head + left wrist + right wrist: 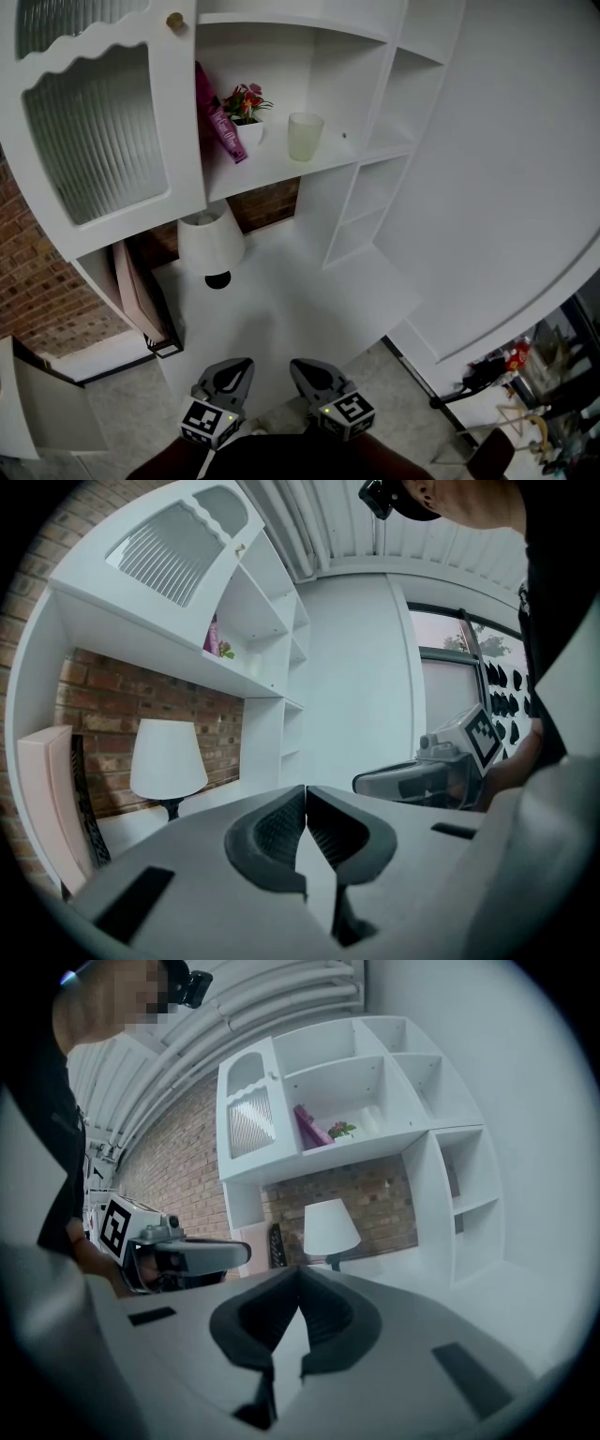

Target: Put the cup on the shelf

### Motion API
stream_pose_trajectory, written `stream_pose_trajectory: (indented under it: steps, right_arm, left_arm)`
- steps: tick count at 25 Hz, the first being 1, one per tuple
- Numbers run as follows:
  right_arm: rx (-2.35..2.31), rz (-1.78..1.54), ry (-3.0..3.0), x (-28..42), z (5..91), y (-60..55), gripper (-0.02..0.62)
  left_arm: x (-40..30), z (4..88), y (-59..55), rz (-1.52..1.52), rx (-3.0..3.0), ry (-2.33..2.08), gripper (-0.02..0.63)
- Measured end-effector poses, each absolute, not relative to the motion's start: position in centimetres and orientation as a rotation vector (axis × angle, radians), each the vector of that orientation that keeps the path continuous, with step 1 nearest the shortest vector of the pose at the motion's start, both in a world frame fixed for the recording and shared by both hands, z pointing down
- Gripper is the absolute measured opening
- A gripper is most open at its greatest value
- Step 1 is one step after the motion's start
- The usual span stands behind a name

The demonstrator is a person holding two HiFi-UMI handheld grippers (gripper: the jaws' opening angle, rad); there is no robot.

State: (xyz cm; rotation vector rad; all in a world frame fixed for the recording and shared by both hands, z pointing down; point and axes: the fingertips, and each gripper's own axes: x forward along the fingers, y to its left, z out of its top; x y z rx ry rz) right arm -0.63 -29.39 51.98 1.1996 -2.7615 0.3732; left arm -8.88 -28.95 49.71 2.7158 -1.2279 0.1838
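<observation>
So the cup (305,137), a pale frosted-looking one, is sitting upright on the shelf (281,171) of the white wall unit. It's just to the right of a little flower pot (247,111) and a pink tube (221,120) that leans against the cabinet side. Nothing's touching it.

Both grippers are way down low, well apart from the cup, held side by side over the edge of the white table (309,305). The left gripper (238,366) has its jaws pressed together with nothing between them. Same deal with the right gripper (303,367): jaws closed tip to tip, empty.

A white lamp (211,242) stands on the table under the shelf, in front of the brick wall (272,202). The ribbed-glass cabinet door (94,131) sits left of the open shelf.
</observation>
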Motion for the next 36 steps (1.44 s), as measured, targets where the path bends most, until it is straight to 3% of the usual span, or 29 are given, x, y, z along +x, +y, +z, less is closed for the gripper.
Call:
stream_pose_trajectory:
  steps: [36]
  right_arm:
    - [1.196,0.395,-2.787,-0.64,51.45,-29.2,0.003]
  left_arm:
    - [-8.29,48.92,-28.58,0.183,2.735,-1.231,0.006]
